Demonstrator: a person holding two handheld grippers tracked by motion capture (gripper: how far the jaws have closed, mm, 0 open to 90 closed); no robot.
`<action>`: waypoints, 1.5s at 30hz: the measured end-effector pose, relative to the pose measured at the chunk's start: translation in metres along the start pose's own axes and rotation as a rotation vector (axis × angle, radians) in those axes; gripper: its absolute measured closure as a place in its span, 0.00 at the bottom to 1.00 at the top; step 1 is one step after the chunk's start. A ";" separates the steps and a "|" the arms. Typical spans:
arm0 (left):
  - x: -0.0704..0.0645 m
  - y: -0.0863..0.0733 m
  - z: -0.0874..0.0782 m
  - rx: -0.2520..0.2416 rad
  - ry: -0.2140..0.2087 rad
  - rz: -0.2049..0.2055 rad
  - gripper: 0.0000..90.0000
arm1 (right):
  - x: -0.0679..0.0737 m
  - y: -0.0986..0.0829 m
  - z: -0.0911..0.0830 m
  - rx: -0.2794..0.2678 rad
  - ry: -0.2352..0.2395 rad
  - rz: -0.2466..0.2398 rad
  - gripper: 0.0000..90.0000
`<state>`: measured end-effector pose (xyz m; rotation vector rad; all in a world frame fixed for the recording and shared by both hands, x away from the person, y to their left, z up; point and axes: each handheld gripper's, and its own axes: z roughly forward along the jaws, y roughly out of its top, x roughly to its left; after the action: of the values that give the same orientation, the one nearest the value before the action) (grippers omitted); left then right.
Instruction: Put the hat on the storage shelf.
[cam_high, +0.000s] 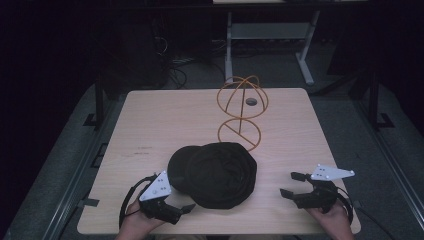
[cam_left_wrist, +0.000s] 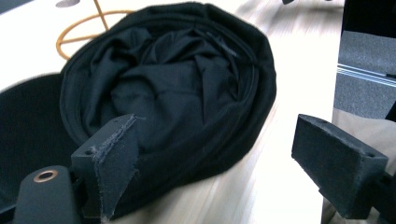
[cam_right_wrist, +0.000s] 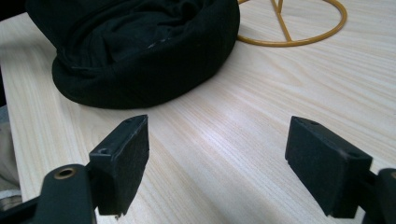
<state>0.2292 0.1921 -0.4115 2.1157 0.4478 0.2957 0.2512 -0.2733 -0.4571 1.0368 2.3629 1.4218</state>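
A black fabric cap (cam_high: 220, 172) lies upside down near the front middle of the light wooden table (cam_high: 150, 125), its crumpled lining (cam_left_wrist: 177, 79) facing up and its brim pointing left. Behind it stands a gold wire stand (cam_high: 242, 107), a sphere frame above a ring base (cam_right_wrist: 289, 43). My left gripper (cam_high: 179, 196) sits at the cap's front left edge, open, with one pad (cam_left_wrist: 114, 154) close against the cap's rim and nothing gripped. My right gripper (cam_high: 291, 184) is open over bare table to the right of the cap (cam_right_wrist: 140, 46), a hand's width away.
The table's front edge runs just under both hands, and my left gripper's outer pad (cam_left_wrist: 336, 163) hangs near it. A round cable hole (cam_high: 251, 101) is at the table's back. Another desk's white legs (cam_high: 229, 45) and cables stand on the dark floor beyond.
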 end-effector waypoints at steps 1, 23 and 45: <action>0.000 0.003 0.001 0.002 -0.001 0.007 0.16 | 0.000 0.000 -0.001 -0.004 0.002 0.000 0.23; -0.013 0.055 0.066 0.083 -0.118 0.099 0.19 | 0.003 -0.001 -0.009 -0.025 -0.008 -0.018 0.23; -0.031 0.045 0.111 0.326 -0.110 0.140 0.47 | 0.010 0.002 -0.007 -0.012 -0.002 -0.056 0.23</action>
<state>0.2517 0.0723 -0.4356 2.4744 0.2982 0.1950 0.2414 -0.2712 -0.4506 0.9611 2.3598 1.4135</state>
